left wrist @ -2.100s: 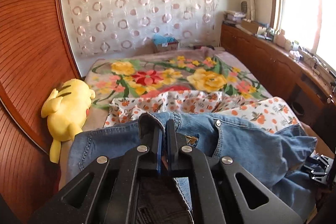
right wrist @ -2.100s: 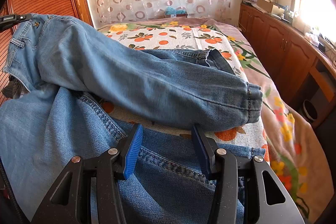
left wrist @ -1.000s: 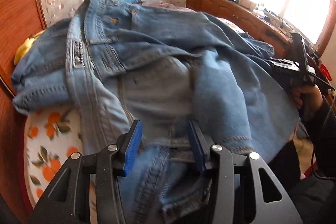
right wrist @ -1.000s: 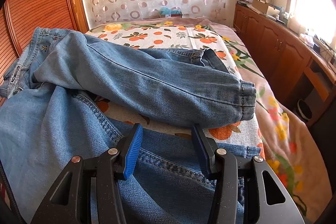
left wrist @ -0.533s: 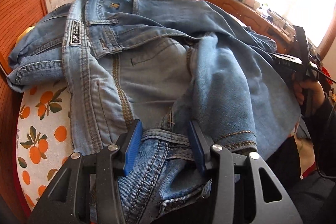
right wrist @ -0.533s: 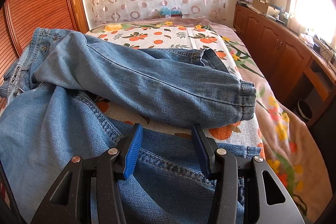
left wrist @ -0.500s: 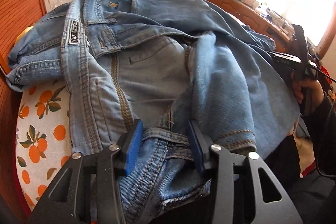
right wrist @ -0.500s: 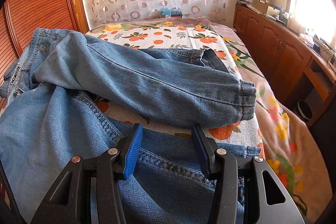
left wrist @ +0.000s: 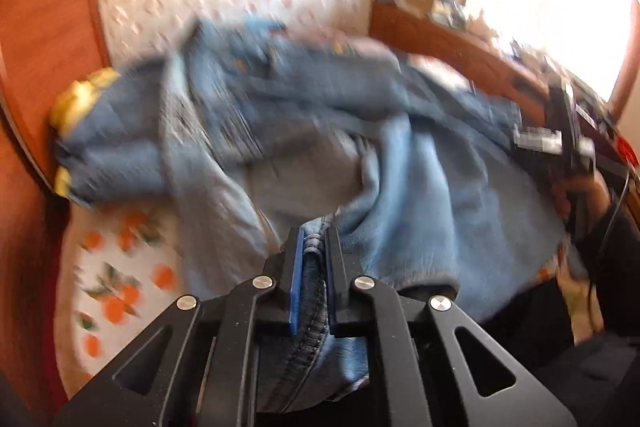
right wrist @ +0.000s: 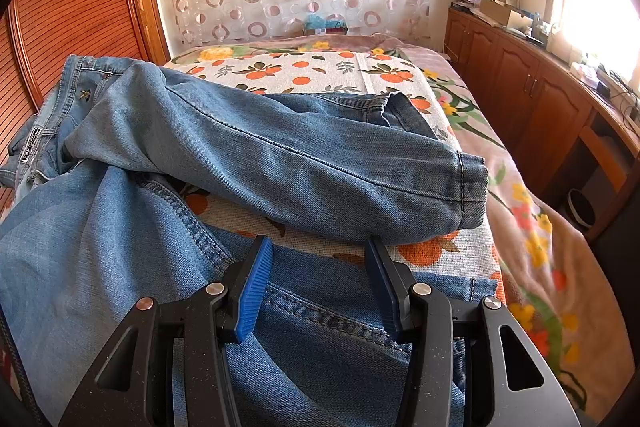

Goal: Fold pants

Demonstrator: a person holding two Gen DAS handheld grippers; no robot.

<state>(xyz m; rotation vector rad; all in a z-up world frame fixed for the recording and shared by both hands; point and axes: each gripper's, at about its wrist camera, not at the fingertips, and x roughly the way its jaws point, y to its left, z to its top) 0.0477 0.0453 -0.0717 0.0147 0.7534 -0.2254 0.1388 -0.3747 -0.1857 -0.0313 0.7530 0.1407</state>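
Observation:
Blue denim pants [right wrist: 280, 163] lie crumpled on the orange-print cloth [right wrist: 320, 71] on the bed. One leg lies across the cloth with its hem [right wrist: 468, 191] at the right; the other leg runs under my right gripper. My left gripper [left wrist: 314, 247] is shut on a thick seamed fold of the pants [left wrist: 420, 195]; that view is motion-blurred. My right gripper [right wrist: 318, 267] is open, its blue pads astride the near leg, holding nothing. It also shows in the left wrist view [left wrist: 560, 143], held in a hand.
A wooden wardrobe [right wrist: 72, 7] stands on the left. A wooden cabinet run [right wrist: 532, 95] lines the right wall under the window. A yellow plush toy [left wrist: 80, 95] lies by the wardrobe. A floral blanket [right wrist: 532, 227] covers the bed's right side.
My left gripper has closed on the seamed fold of the pants that lay between its pads, and its view is now blurred by motion. The right gripper has stayed open and still.

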